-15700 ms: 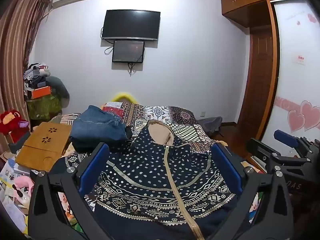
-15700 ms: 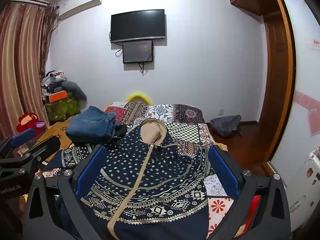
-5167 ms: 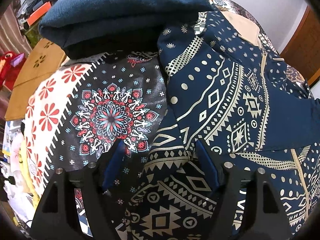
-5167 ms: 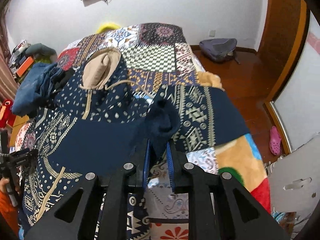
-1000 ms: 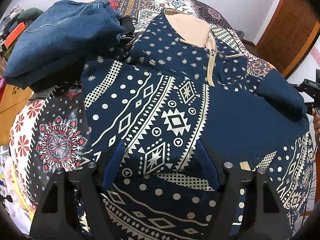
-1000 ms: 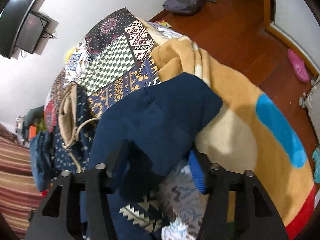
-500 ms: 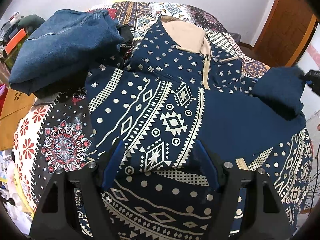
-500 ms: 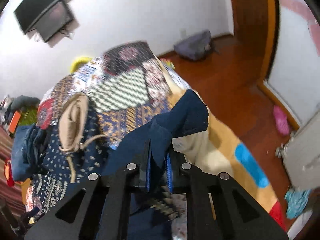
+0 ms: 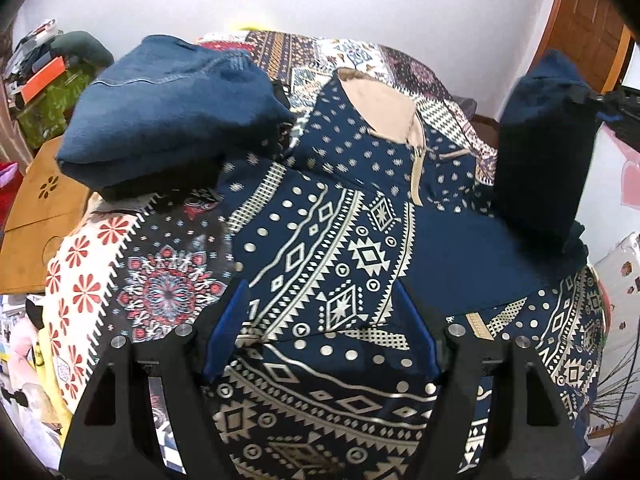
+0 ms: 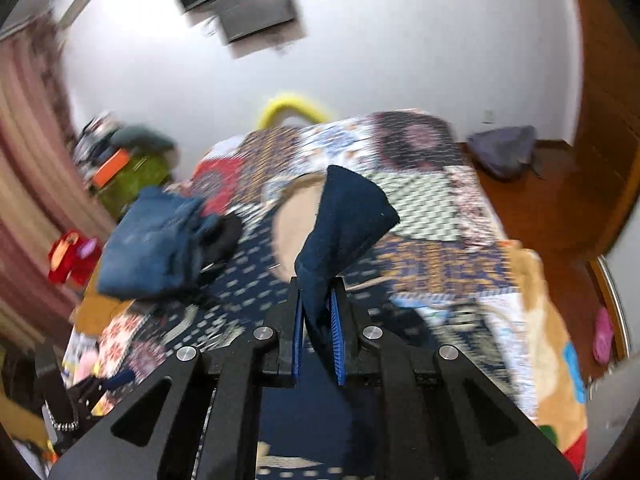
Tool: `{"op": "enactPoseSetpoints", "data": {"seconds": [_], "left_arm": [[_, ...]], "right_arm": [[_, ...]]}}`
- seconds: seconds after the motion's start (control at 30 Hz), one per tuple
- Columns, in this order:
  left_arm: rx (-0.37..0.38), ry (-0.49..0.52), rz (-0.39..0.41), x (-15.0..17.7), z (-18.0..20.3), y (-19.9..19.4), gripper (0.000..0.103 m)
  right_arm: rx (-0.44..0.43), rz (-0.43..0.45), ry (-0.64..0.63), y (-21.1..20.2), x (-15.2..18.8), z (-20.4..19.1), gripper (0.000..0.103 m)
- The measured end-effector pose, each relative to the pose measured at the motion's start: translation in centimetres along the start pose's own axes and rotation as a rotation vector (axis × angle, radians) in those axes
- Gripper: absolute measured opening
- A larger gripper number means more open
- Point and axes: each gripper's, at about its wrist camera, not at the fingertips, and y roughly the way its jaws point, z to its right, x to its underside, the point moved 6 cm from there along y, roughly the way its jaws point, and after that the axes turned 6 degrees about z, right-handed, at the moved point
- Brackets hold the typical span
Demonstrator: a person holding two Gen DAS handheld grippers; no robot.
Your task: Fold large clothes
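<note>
Right gripper (image 10: 318, 320) clamping raised sleeve (image 10: 344, 216) above jacket (image 9: 320, 240)

Even indoor light — right-wrist motion blur

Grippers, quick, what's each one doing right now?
Left gripper: open, holding nothing, over the patterned jacket.
Right gripper: shut on the navy sleeve, lifted.

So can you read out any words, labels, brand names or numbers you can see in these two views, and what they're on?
No text can be read in either view.
Patterned jacket: geometric shapes and dots only, no letters.
Quilt: floral and tile motifs, no words.
Orange box on the left-hand clutter: any print too small to read.
Wall screen: blurred, nothing legible.
</note>
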Motion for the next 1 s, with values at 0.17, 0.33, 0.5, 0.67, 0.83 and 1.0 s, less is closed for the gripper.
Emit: {"op": "enactPoseSetpoints", "data": {"seconds": [0.17, 0.33, 0.5, 0.67, 0.83, 1.0], "left_arm": [[0.008, -0.033, 0.024, 0.3, -1.5, -1.5, 0.072], [0.004, -0.077, 0.028, 1.2, -3.1, -2.4, 0.072], [-0.005, -0.106, 0.003, 2.2, -4.4, -2.2, 0.072], [0.016, -0.128, -0.022, 2.8, -4.0, -1.6, 0.072], [0.059, -0.132, -0.058, 2.9, -2.2, -0.7, 0.072], [0.119, -0.157, -0.111, 2.9, -0.2, 0.6, 0.073]], "right_arm": [[-0.061, -0.15, -0.134, 4.3, 4.7, -5.7, 0.011], [-0.108, -0.342, -0.2, 7.8, 11.4, -8.3, 0.011], [-0.101, -0.454, -0.259, 8.8, 15.5, -9.6, 0.015], [-0.103, -0.574, -0.29, 8.4, 17.6, -9.3, 0.026], [-0.108, -0.533, -0.289, 6.0, 16.8, -8.4, 0.038], [-0.046, -0.4, -0.32, 3.1, 14.1, -6.0, 0.041]]}}
